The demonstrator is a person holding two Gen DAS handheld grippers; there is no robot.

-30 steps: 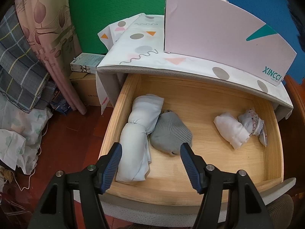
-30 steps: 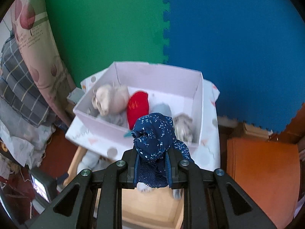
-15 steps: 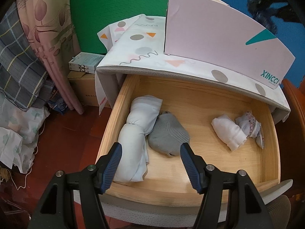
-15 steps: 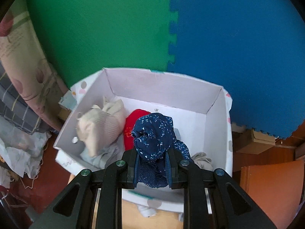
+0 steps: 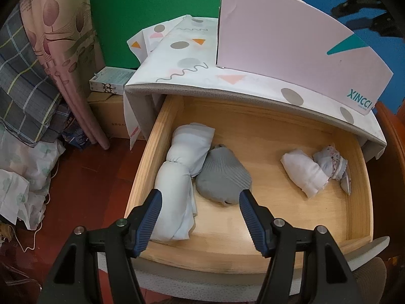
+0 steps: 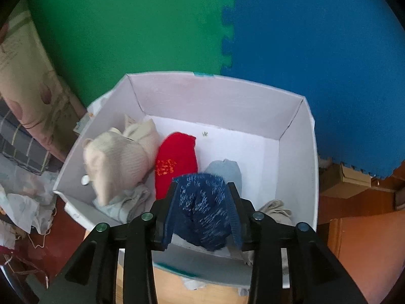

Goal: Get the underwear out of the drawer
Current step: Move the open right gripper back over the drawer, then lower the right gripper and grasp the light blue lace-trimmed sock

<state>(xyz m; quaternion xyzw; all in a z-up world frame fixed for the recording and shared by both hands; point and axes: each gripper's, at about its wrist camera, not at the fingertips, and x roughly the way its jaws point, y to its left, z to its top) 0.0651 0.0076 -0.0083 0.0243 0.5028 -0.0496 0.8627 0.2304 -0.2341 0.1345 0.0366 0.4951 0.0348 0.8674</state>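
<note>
My right gripper, over the white cardboard box, has just been opening around the blurred navy patterned underwear, releasing it, while my left gripper hangs open over the wooden drawer.

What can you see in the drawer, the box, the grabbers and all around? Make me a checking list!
Surface: wooden drawer pulled open.
Job's things: four bundles in drawer, including grey bundle; navy underwear above pink box.
Clutter: cloth heap on floor.
Grippers: left gripper open over the drawer, holding nothing; right gripper has just been opening, underwear between its jaws, blurred.
Cables: nothing seen.
Surroundings: green and blue foam wall mats, curtain.
</note>
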